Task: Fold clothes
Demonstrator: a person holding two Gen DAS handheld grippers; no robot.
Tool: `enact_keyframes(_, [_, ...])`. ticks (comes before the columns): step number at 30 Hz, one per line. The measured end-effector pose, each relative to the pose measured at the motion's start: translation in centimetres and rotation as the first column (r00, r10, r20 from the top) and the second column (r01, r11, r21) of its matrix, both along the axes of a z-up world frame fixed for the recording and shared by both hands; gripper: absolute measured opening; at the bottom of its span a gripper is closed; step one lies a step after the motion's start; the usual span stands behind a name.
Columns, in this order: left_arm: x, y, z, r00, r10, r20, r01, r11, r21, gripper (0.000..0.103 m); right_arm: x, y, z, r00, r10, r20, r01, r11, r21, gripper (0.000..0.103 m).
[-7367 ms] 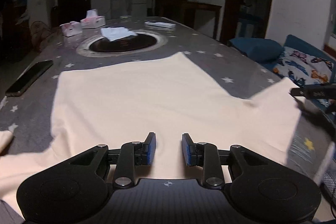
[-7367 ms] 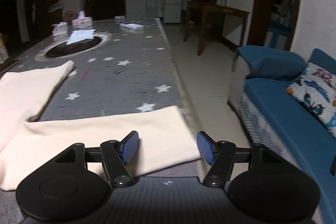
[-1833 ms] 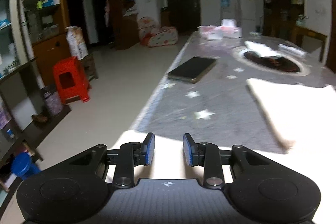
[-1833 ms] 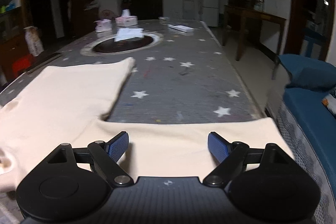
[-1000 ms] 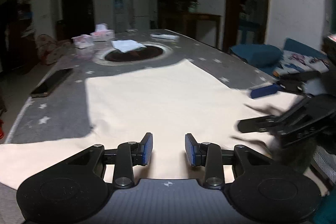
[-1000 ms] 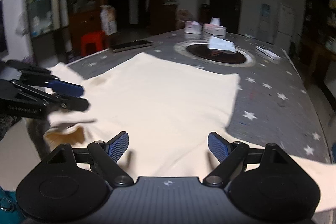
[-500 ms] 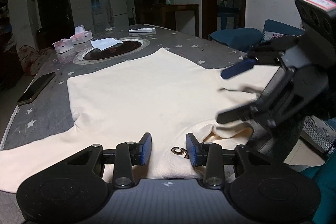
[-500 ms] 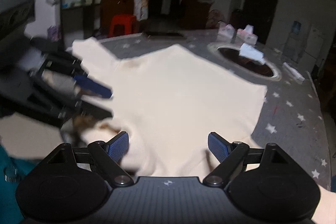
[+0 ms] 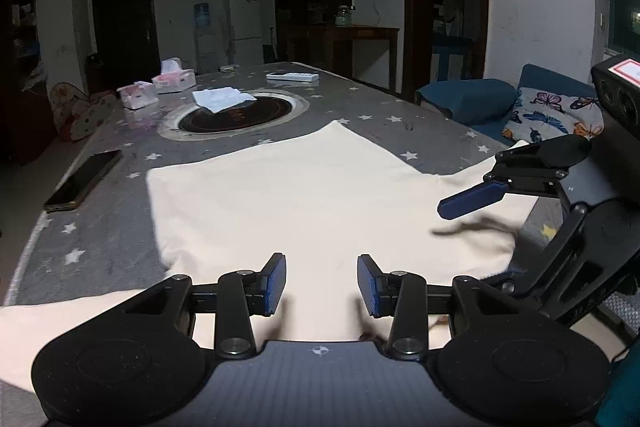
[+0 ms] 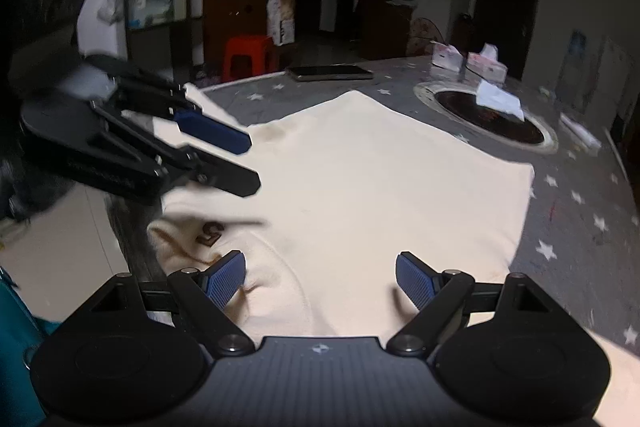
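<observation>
Left claw (image 9: 321, 281): jaws parted, nothing between the pads, hanging just over the near edge of the cream shirt (image 9: 304, 195). Right claw (image 10: 320, 277): jaws spread wide, grasping nothing, above the collar end with its brown trim. Shirt lay flat on the star-print worktop (image 9: 400, 107), body running from the near edge toward the far round inset (image 9: 236, 117). Both claws pointed inward at the collar, left one from the left, right one from the right; each stood about equally near the neckline. Phone (image 9: 84, 181) lay far left, well apart.
</observation>
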State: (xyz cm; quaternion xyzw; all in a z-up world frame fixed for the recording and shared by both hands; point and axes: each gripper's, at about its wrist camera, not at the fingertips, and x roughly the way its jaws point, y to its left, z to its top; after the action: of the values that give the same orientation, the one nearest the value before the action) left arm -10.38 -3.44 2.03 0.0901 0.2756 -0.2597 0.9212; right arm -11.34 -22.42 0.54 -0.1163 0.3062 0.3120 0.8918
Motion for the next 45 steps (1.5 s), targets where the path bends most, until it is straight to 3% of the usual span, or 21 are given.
enact_keyframes(8, [0.2, -2.0, -1.7, 0.997, -0.063, -0.051, 0.063, 0.998, -0.006, 0.043, 3.1, -3.4, 0.3, 0.989, -0.144, -0.018, 0.145, 0.987, 0.071, 0.084])
enact_keyframes(13, [0.1, -2.1, -2.3, 0.995, -0.070, -0.072, 0.070, 0.998, -0.007, 0.043, 5.5, -4.3, -0.8, 0.979, -0.181, -0.096, 0.190, 0.976, 0.103, 0.084])
enact_keyframes(19, [0.2, -2.2, -1.9, 0.996, -0.067, -0.067, 0.067, 0.998, 0.000, 0.045, 4.6, -5.6, -0.6, 0.972, -0.219, -0.081, 0.227, 0.967, 0.111, 0.084])
enact_keyframes(22, [0.5, -2.5, -1.6, 0.996, -0.063, -0.057, 0.062, 0.998, -0.006, 0.046, 3.6, -7.5, -0.2, 0.951, -0.300, -0.071, 0.307, 0.945, 0.112, 0.084])
enact_keyframes(29, [0.8, -3.7, -1.0, 0.996, -0.075, -0.041, 0.074, 0.997, -0.018, 0.048, 1.8, -13.1, -1.2, 0.862, -0.496, -0.100, 0.505, 0.859, 0.090, 0.074])
enact_keyframes(34, [1.1, -4.7, -0.7, 0.996, -0.088, -0.026, 0.087, 0.996, -0.022, 0.051, 0.8, -16.2, -1.4, 0.777, -0.624, -0.079, 0.628, 0.776, 0.060, 0.065])
enact_keyframes(41, [1.2, -5.3, -0.6, 0.995, -0.098, -0.023, 0.097, 0.995, -0.019, 0.051, -0.5, -19.8, -1.7, 0.629, -0.776, -0.055, 0.777, 0.628, 0.035, 0.050])
enact_keyframes(45, [1.1, -5.4, -0.7, 0.995, -0.096, -0.026, 0.096, 0.995, -0.016, 0.051, -0.9, -20.8, -1.9, 0.585, -0.809, -0.067, 0.811, 0.582, 0.050, 0.046])
